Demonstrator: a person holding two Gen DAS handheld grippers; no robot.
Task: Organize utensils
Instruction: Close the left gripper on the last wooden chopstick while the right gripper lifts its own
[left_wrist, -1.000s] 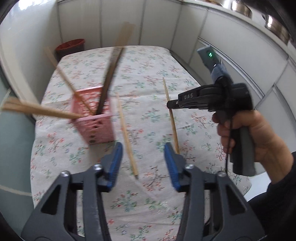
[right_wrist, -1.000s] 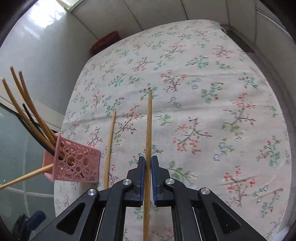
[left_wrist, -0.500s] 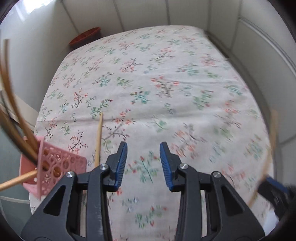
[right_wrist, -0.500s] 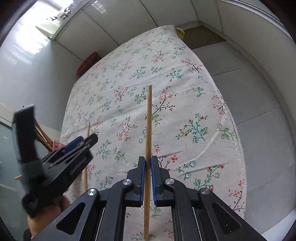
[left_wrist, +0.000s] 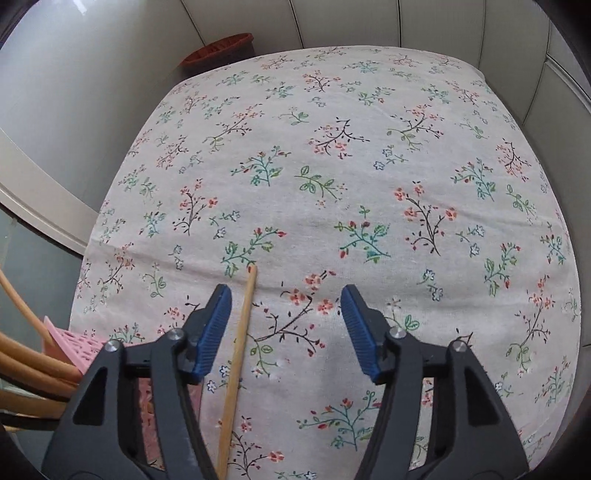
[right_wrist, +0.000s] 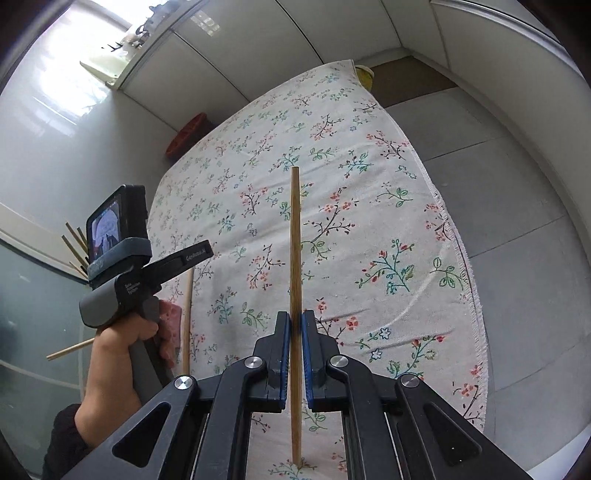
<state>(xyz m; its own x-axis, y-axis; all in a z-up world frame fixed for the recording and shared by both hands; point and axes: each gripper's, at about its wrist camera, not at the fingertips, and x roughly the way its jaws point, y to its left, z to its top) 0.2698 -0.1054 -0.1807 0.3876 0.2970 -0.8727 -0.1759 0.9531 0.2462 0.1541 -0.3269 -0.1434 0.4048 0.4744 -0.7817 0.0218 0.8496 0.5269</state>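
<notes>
My left gripper (left_wrist: 286, 295) points down at the floral tablecloth (left_wrist: 369, 166), and its blue jaws are opening. A light wooden chopstick (left_wrist: 240, 339) lies on the cloth between them, close to the left pad, and neither pad touches it. A pink lattice basket (left_wrist: 74, 339) at the lower left holds several chopsticks (left_wrist: 29, 365). My right gripper (right_wrist: 295, 321) is shut on a second chopstick (right_wrist: 294, 240), held off the cloth. In the right wrist view a hand (right_wrist: 114, 343) holds the left gripper over the lying chopstick (right_wrist: 186, 317), partly hiding the basket (right_wrist: 171, 314).
A red basin (left_wrist: 221, 51) stands beyond the table's far left corner. A yellowish container (right_wrist: 364, 75) sits past the far right corner. The cloth's fringed right edge (right_wrist: 461, 258) drops to a grey tiled floor. White panelled walls surround the table.
The left gripper swung right and down from beside the basket until the lying chopstick sat between its jaws, which spread wider. The right gripper lifted its chopstick off the cloth and towards the table's right side.
</notes>
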